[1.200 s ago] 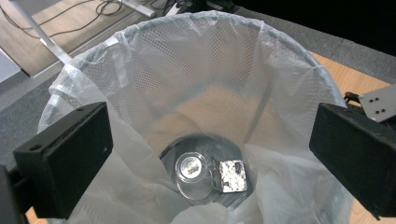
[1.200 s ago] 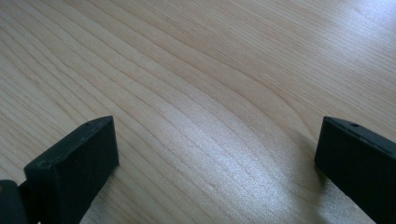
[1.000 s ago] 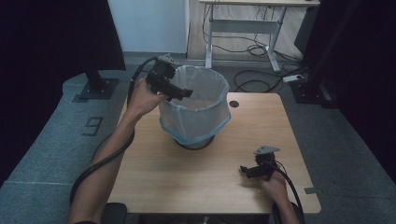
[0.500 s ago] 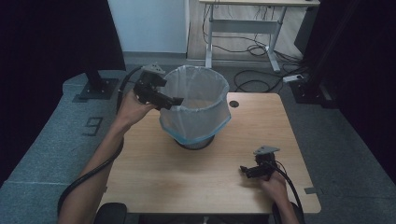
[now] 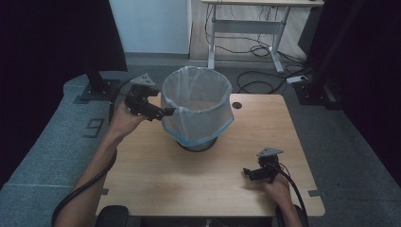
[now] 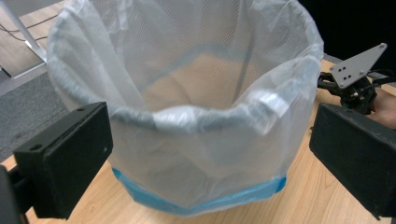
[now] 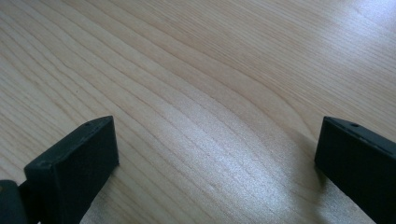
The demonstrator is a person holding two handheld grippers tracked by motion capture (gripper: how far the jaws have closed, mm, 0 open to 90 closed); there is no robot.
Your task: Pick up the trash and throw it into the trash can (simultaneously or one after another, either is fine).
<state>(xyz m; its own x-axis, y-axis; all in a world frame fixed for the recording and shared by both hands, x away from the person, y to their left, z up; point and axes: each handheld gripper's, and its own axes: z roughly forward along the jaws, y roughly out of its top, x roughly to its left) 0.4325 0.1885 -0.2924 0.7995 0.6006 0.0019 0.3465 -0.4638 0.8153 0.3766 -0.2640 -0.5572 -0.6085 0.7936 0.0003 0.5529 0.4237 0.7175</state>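
Table [image 5: 142,189] apparently bare around bin [image 5: 197,111]

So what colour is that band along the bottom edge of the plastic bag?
Blue, on the bag over the basket; clearest in the left gripper view.

Lab/office: adj. desk frame [image 5: 246,28], loose cables [image 5: 257,47], grey carpet [image 5: 47,142], dark curtains [image 5: 47,38].
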